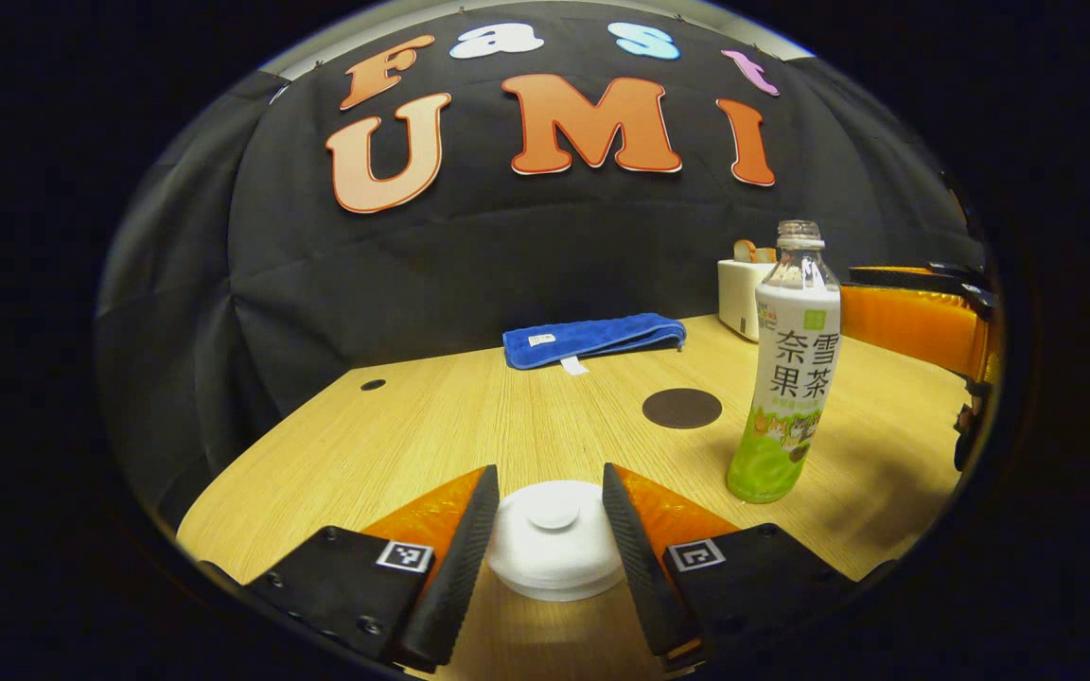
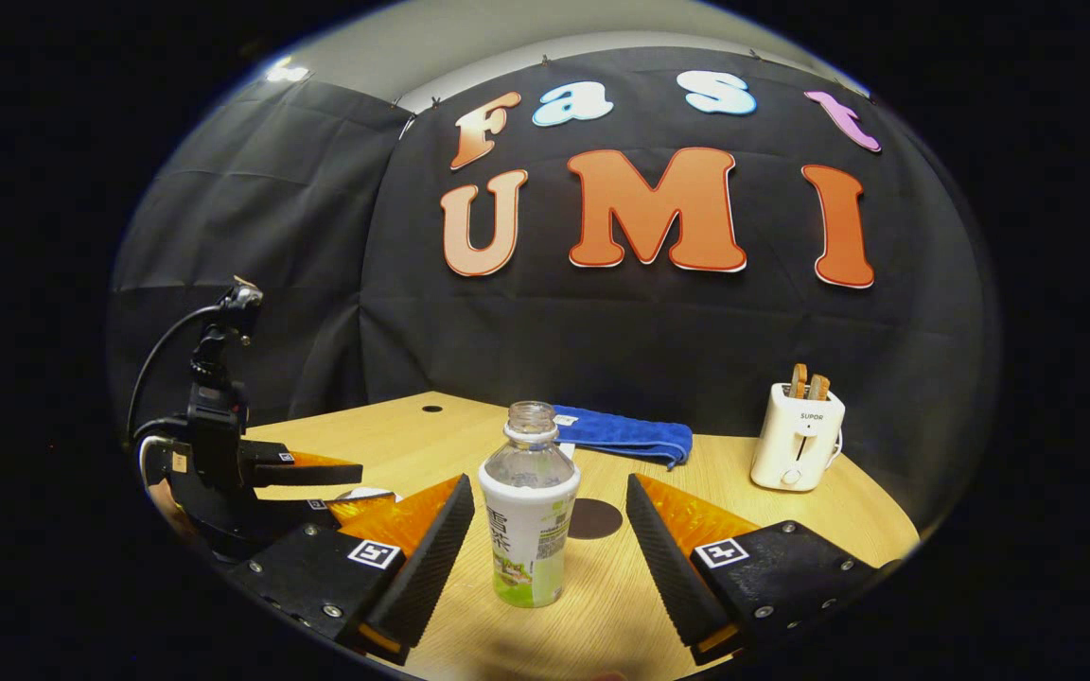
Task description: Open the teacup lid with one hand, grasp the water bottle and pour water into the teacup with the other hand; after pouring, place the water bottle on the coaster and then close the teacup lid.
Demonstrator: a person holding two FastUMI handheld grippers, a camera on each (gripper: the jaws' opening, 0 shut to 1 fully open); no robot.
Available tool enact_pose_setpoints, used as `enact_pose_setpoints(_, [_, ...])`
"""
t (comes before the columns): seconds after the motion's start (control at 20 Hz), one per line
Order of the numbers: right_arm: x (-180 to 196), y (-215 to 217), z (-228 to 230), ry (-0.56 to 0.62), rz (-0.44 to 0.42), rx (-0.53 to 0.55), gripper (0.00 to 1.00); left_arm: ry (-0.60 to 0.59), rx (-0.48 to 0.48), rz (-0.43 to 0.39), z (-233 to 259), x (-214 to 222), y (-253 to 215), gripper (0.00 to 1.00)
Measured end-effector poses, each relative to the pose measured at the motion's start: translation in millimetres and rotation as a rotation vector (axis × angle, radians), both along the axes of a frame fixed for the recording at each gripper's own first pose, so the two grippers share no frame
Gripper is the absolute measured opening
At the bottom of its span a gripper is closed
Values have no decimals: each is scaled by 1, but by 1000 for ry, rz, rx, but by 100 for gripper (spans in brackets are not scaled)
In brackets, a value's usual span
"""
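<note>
Left claw is spread, w/ the round white teacup lid sitting between its fingers; the lid's small knob faces up. Fingers flank the lid on both sides, very close to its rim, but can't tell if they touch it.

Uncapped clear plastic water bottle w/ white-and-green label stands upright on the light wood surface, right of the left claw and a bit farther off. Dark round coaster lies flat just left of the bottle and farther back, bare.

Right claw is also spread wide; the bottle stands between its fingers, w/ gaps on both sides, so not gripped. Coaster peeks out behind the bottle to the right.

Folded blue towel lies at the far edge of the surface. White toaster w/ two slices of bread stands far right.

In the right gripper view the left claw sits low at the near left.
</note>
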State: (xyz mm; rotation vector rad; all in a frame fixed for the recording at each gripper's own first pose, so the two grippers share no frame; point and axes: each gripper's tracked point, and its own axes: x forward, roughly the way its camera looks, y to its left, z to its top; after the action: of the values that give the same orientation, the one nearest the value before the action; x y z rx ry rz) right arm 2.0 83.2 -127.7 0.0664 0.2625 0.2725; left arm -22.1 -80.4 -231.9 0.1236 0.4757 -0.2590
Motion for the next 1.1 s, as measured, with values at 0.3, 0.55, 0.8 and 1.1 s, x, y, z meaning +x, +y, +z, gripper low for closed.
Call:
enact_pose_setpoints(0.3, [1, 4, -9, 13, 15, -19, 97, 2, 4, 23, -5, 6, 1, 52])
enact_pose_setpoints(0.55, [1, 6, -14, 18, 26, -29, 97, -6, -20, 44, -2, 10, 3, 32])
enact_pose_setpoints(0.8, [6, 13, -28, 40, 35, -47, 97, -47, -45, 63, 14, 13, 10, 30])
enact_pose_setpoints(1.1, [16, 30, -66, 131, 49, -56, 97, -132, -76, 144, 47, 22, 46, 31])
